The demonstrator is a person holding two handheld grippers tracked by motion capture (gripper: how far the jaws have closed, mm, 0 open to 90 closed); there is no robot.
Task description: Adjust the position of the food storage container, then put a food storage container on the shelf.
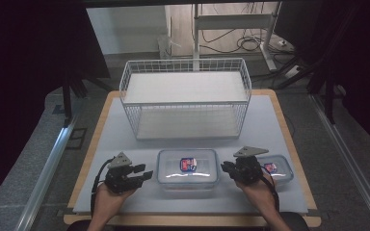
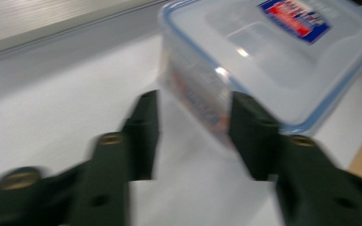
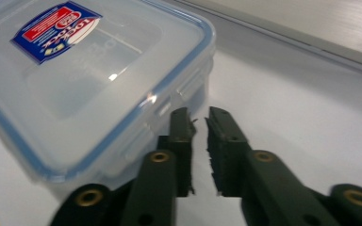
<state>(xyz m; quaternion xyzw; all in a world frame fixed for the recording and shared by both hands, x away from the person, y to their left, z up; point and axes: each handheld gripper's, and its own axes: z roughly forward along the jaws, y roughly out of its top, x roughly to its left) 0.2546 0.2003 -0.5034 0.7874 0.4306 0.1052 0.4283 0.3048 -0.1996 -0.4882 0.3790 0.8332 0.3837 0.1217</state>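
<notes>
Hiding part of the small container [image 1: 278, 168], right tongs [image 1: 227, 167] sit nearly closed; left tongs [image 1: 145, 172] gape.

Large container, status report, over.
Left hand-held gripper open, right hand-held gripper nearly shut, both empty. Large container between them, lid on. Nothing blocking.

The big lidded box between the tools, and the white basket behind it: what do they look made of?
The big lidded box looks like clear, glossy plastic: you see through its walls, light glints off the lid, and a blue seal rims it. The white basket looks like thin metal wire with a white coating, judging by its fine open grid; the coating type is unclear.
</notes>
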